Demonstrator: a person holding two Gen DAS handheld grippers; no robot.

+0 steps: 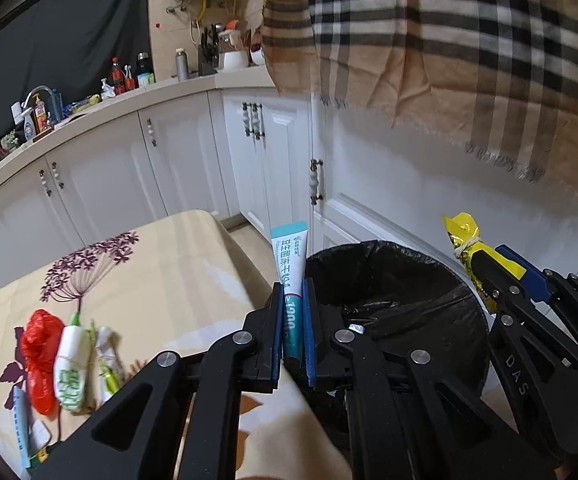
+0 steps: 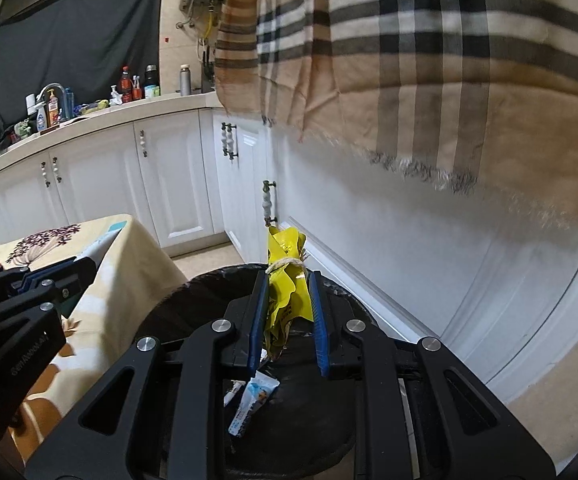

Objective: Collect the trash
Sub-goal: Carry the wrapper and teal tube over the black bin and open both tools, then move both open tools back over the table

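Observation:
My left gripper [image 1: 293, 286] is shut on a white and teal tube [image 1: 291, 264] that stands upright between its blue pads, at the left rim of a bin lined with a black bag [image 1: 393, 280]. The right gripper [image 2: 287, 280] is shut on a crumpled yellow wrapper tied with string [image 2: 285, 280], held over the bin's open mouth [image 2: 329, 380]. In the left wrist view the right gripper [image 1: 501, 276] and the yellow wrapper [image 1: 463, 240] show at the bin's right side. A small blue and white packet [image 2: 251, 404] lies inside the bin.
A table with a floral cloth [image 1: 161, 272] stands left of the bin and carries a red bag [image 1: 41, 356], a white and green wrapper [image 1: 71, 368] and other scraps. White cabinets [image 1: 193, 160] line the back. A plaid scarf [image 1: 449, 60] hangs overhead.

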